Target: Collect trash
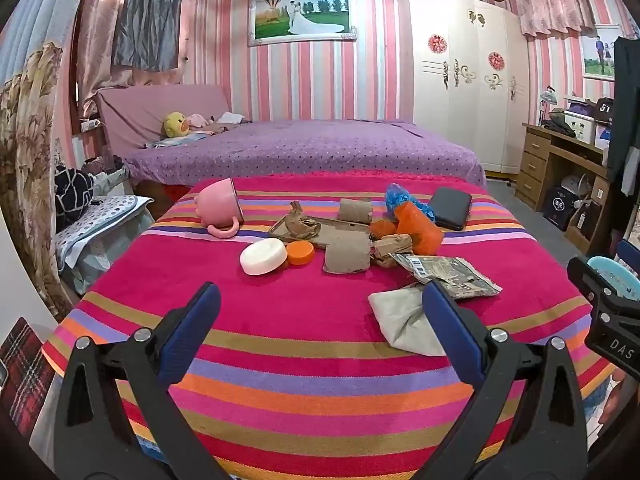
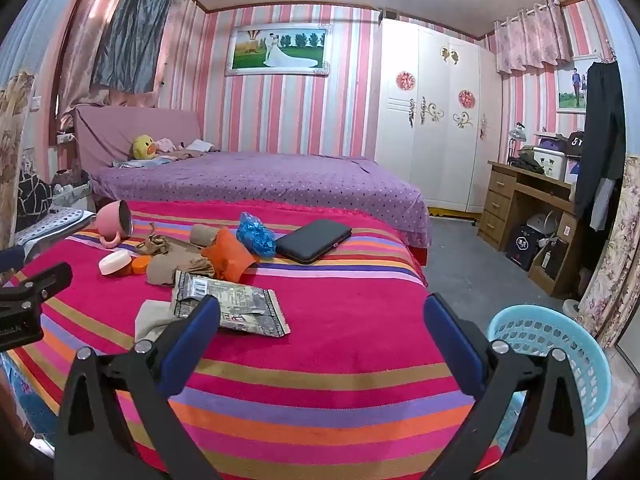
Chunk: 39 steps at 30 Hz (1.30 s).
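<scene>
Trash lies on the striped blanket (image 1: pixel 280 340): a silver wrapper (image 1: pixel 444 274) (image 2: pixel 232 300), a grey crumpled sheet (image 1: pixel 404 320) (image 2: pixel 152 316), cardboard rolls (image 1: pixel 347 256), a flat cardboard tray (image 1: pixel 320 232), an orange bag (image 1: pixel 424 228) (image 2: pixel 230 256) and a blue bag (image 1: pixel 400 196) (image 2: pixel 256 234). My left gripper (image 1: pixel 320 308) hovers open over the blanket, its right finger just in front of the grey sheet. My right gripper (image 2: pixel 322 316) is open too, its left finger near the wrapper's front edge. Neither holds anything. A light blue basket (image 2: pixel 560 344) stands beside the bed at the right.
A pink cup (image 1: pixel 220 204) lies on its side, with a white round lid (image 1: pixel 264 256) and an orange lid (image 1: pixel 300 252) near it. A black case (image 2: pixel 314 240) rests further back. Behind are a purple bed (image 2: pixel 260 180), a wardrobe and a desk (image 2: pixel 520 200).
</scene>
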Tool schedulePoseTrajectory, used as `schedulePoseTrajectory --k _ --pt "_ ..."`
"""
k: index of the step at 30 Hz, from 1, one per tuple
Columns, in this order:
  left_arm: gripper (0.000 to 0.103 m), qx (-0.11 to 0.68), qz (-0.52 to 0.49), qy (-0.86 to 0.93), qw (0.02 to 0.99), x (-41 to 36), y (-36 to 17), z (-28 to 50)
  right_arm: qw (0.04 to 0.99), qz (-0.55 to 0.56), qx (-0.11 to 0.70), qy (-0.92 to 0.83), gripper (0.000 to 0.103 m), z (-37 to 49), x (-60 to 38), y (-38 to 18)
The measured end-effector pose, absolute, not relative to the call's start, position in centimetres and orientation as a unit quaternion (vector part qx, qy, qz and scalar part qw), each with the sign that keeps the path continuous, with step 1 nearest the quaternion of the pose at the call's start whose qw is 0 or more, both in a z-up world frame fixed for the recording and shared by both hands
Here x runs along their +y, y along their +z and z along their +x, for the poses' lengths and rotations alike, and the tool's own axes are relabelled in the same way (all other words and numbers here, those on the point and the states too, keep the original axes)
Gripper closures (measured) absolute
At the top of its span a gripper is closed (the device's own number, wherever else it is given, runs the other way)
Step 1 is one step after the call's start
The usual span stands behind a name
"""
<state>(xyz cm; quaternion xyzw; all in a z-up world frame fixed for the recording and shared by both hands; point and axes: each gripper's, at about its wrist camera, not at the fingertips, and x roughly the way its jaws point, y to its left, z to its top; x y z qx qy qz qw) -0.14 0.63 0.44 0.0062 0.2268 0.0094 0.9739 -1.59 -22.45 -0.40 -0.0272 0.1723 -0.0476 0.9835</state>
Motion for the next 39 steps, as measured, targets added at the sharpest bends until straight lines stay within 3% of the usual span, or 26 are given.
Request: schedulePoseTrajectory --k 39 --pt "0.005 0.227 0.002 0.011 0.974 0.97 0.24 -0.07 0.983 -0.027 0.174 -0.053 0.004 -1.43 -22.91 -0.8"
